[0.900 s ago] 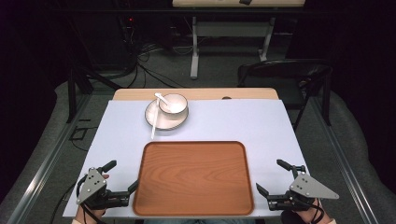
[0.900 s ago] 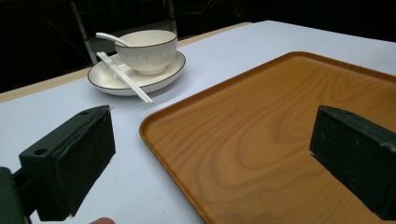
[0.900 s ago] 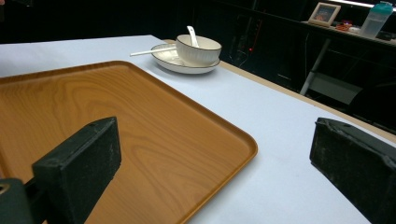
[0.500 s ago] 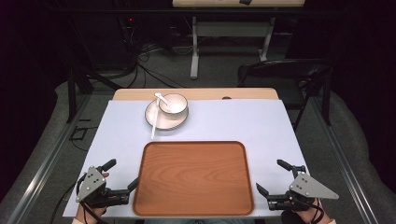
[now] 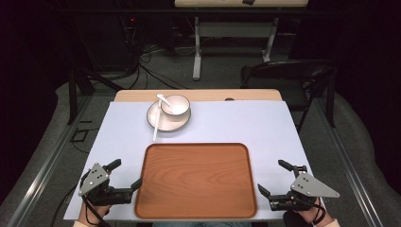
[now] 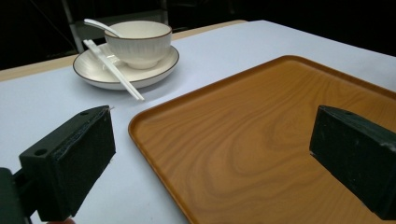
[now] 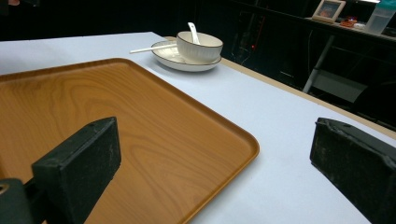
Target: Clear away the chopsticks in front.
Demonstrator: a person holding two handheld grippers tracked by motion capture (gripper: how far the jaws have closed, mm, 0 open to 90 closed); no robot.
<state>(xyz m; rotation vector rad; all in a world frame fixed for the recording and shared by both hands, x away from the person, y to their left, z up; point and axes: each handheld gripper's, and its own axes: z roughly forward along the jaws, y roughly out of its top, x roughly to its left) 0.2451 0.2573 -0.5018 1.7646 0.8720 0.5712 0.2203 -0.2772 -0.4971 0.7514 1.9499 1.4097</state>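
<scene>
Tray (image 5: 196, 179), bare and wood-grained, lies at the counter's (image 5: 255, 123) near edge, and everything else is placed from it. Beyond its far left corner sits a plate (image 5: 158, 124) carrying a bowl (image 5: 176, 105) with a spoon (image 5: 164, 100), chopsticks (image 5: 155, 126) propped on the plate's rim. Left tool (image 5: 124, 176) and right tool (image 5: 275, 178) flank the tray, jaws wide and empty. Nothing seems loaded onto it yet; all the moving looks still ahead.

Empty wooden tray (image 5: 196, 179), flat, near edge.
</scene>
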